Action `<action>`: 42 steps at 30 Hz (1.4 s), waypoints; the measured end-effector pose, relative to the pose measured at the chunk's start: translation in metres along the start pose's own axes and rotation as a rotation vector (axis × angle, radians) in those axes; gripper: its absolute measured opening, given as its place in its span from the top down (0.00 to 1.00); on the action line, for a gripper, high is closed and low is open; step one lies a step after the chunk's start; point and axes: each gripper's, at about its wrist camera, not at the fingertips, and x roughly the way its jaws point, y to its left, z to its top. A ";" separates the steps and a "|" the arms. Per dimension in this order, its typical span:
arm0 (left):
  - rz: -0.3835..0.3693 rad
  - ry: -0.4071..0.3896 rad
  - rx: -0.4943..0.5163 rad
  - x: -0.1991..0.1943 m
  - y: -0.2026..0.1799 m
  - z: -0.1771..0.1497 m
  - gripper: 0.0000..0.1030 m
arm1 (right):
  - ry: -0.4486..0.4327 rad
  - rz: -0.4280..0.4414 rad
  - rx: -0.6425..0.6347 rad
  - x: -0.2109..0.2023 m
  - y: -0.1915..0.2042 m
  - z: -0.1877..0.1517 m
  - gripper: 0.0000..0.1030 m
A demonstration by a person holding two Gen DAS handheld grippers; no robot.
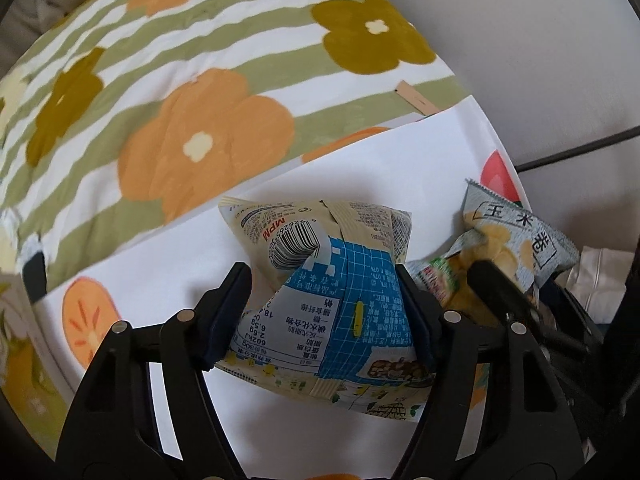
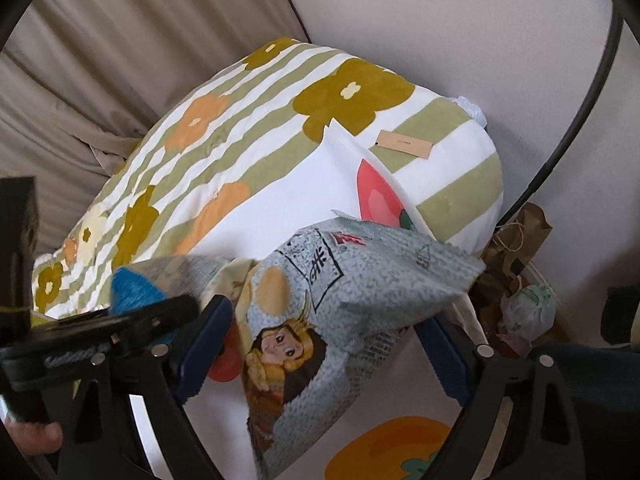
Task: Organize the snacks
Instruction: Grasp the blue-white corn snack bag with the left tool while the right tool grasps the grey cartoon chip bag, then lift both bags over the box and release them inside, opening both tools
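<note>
My left gripper (image 1: 324, 284) is shut on a cream and blue snack bag (image 1: 320, 280), held back side up with barcode and nutrition panel showing, above a white cloth with fruit prints (image 1: 160, 280). My right gripper (image 2: 324, 320) is shut on a grey-blue snack bag with a cartoon face (image 2: 340, 300). That same bag shows at the right of the left wrist view (image 1: 516, 236), with the right gripper's finger beside it. The blue bag's edge shows at the left of the right wrist view (image 2: 136, 288).
A big striped cushion with orange and olive flowers (image 1: 180, 100) lies behind the white cloth, also in the right wrist view (image 2: 240, 140). A beige sofa back (image 2: 100, 60) and a wall stand behind. A brown paper bag and plastic bags (image 2: 524, 272) sit at the right.
</note>
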 end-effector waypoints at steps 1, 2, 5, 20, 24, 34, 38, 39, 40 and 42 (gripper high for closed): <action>0.003 -0.006 -0.008 -0.001 0.002 -0.003 0.35 | 0.007 0.000 0.000 0.001 0.001 0.000 0.16; 0.008 -0.010 -0.017 -0.002 0.003 -0.006 0.35 | 0.011 0.000 -0.010 0.003 0.001 0.000 0.20; 0.011 -0.021 -0.054 -0.005 0.007 -0.014 0.35 | 0.007 0.008 -0.064 0.004 0.004 0.001 0.26; 0.006 -0.261 -0.203 -0.109 0.001 -0.069 0.37 | -0.093 0.087 -0.453 -0.074 0.046 0.006 0.34; 0.032 -0.354 -0.266 -0.165 0.016 -0.090 0.37 | -0.116 0.151 -0.577 -0.110 0.082 0.002 0.34; 0.152 -0.531 -0.409 -0.279 0.088 -0.161 0.37 | -0.151 0.405 -0.763 -0.173 0.184 -0.042 0.34; 0.192 -0.563 -0.468 -0.305 0.127 -0.195 0.37 | -0.158 0.472 -0.814 -0.187 0.225 -0.065 0.34; 0.200 -0.568 -0.480 -0.309 0.138 -0.203 0.37 | -0.160 0.483 -0.826 -0.189 0.234 -0.070 0.34; 0.207 -0.570 -0.488 -0.311 0.145 -0.208 0.37 | -0.162 0.494 -0.837 -0.191 0.244 -0.076 0.34; 0.221 -0.572 -0.508 -0.319 0.167 -0.221 0.37 | -0.160 0.515 -0.854 -0.194 0.265 -0.086 0.34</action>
